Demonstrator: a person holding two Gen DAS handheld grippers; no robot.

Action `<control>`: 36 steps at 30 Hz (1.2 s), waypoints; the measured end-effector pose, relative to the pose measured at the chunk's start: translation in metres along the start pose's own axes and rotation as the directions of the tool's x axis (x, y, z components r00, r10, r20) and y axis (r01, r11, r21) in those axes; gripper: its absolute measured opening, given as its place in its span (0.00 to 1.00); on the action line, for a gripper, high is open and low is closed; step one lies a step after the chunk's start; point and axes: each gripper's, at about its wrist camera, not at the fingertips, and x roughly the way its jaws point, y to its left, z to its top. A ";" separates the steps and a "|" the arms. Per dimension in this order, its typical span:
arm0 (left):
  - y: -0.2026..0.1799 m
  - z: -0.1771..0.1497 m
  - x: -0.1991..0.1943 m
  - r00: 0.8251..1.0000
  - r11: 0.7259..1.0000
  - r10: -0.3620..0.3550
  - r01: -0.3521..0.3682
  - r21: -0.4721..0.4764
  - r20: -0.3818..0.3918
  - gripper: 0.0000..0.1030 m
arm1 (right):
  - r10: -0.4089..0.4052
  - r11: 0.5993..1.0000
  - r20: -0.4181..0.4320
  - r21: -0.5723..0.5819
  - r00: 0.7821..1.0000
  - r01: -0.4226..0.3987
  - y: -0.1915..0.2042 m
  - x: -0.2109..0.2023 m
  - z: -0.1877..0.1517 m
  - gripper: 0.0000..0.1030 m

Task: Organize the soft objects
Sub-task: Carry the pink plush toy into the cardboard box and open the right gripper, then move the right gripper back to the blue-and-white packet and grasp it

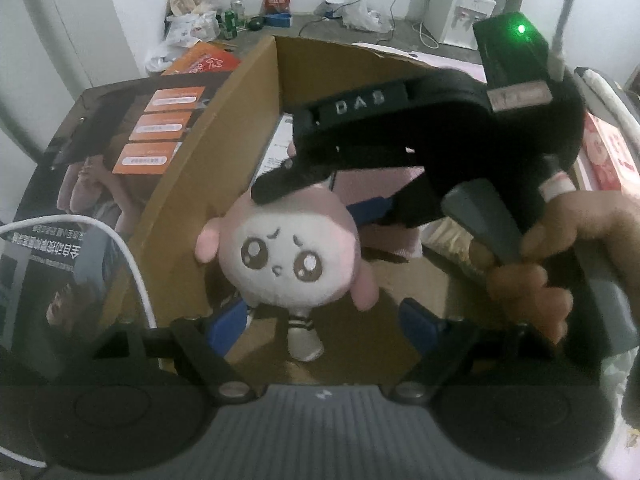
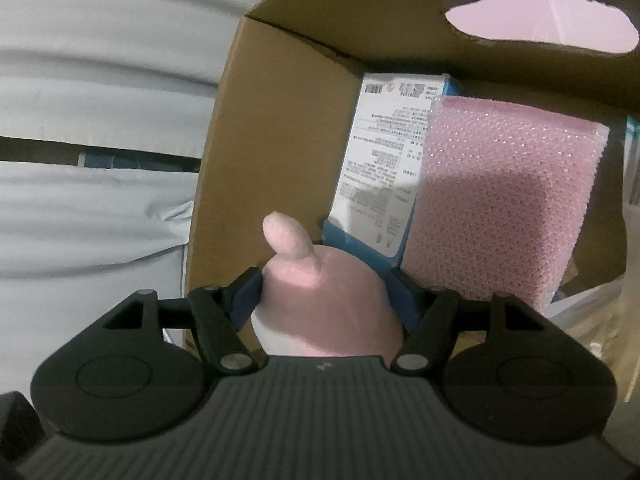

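A pink and white plush doll with a worried face hangs inside the cardboard box. My right gripper reaches in from the right and is shut on the doll's head; in the right wrist view the pink head fills the gap between its blue fingers. My left gripper is open just in front of the doll, its blue fingers on either side of the doll's legs without touching them.
The box also holds a pink bubble-wrap pad and a white and blue printed carton. A printed box flap lies to the left with a white cable over it. Bags, cans and a water dispenser clutter the floor behind.
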 end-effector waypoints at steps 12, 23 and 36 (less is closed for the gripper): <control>-0.014 0.003 -0.015 0.999 1.000 0.023 -0.023 -0.001 0.037 0.82 | 0.036 0.999 0.181 0.001 0.983 -0.036 0.014 -0.080 -0.009 0.78; -0.063 0.007 -0.042 0.997 1.000 0.018 -0.020 0.023 0.072 0.82 | 0.179 0.971 0.427 0.067 0.886 -0.228 -0.022 -0.228 -0.058 0.78; -0.239 -0.010 -0.081 0.965 0.950 -0.258 0.246 0.192 0.040 0.82 | -0.136 0.940 0.623 0.327 0.770 -0.098 -0.138 -0.446 -0.242 0.82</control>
